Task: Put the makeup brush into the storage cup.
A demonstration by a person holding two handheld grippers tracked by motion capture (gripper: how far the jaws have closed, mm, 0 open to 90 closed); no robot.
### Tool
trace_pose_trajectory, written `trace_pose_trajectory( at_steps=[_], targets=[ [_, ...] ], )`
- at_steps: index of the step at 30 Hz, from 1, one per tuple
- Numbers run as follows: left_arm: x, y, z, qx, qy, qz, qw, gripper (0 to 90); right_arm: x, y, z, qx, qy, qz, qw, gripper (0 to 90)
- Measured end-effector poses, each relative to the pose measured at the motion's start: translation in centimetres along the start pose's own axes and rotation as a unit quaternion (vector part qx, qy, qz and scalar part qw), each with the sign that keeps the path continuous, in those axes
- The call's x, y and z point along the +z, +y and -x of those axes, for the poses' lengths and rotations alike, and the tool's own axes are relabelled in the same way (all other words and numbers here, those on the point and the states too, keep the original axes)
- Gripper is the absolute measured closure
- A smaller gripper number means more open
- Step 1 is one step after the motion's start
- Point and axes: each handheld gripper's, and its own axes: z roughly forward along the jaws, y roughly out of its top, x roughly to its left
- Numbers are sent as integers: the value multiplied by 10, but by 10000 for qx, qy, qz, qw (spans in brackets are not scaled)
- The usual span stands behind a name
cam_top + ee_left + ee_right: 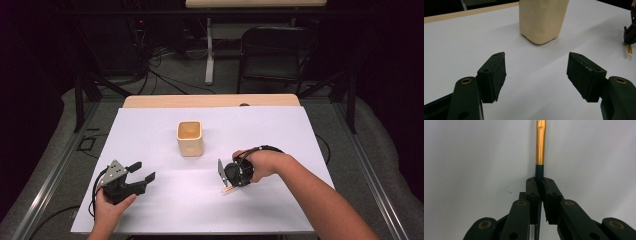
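My right tool (pixel 226 186) clamps the pen (pixel 540 145); left tool (pixel 142 171) gapes empty. A slanted pen could miss the cup (pixel 190 138).

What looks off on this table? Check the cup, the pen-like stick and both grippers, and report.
Nothing stands out. The cream cup stands upright on the white table, with no spill showing. The right gripper is shut on a slim dark stick with a gold end, low over the table. The left gripper is open, holding nothing.
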Motion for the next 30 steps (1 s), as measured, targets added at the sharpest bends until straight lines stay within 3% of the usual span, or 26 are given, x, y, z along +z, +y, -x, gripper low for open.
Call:
trace_pose_trajectory(
  at_steps=[5, 14, 17, 30],
  targets=[
    [0, 0, 1, 8, -8, 6, 10000, 316, -16, -4, 0, 147, -145, 59, 9998, 835],
    [0, 0, 2, 13, -10, 17, 10000, 316, -30, -8, -3, 427, -288, 117, 9986, 835],
    [0, 0, 2, 2, 6, 20, 10000, 316, -37, -12, -3, 677, -300, 293, 9968, 835],
    [0, 0, 3, 21, -3, 8, 10000, 316, -55, -20, -8, 1004, -526, 693, 9911, 835]
  ],
)
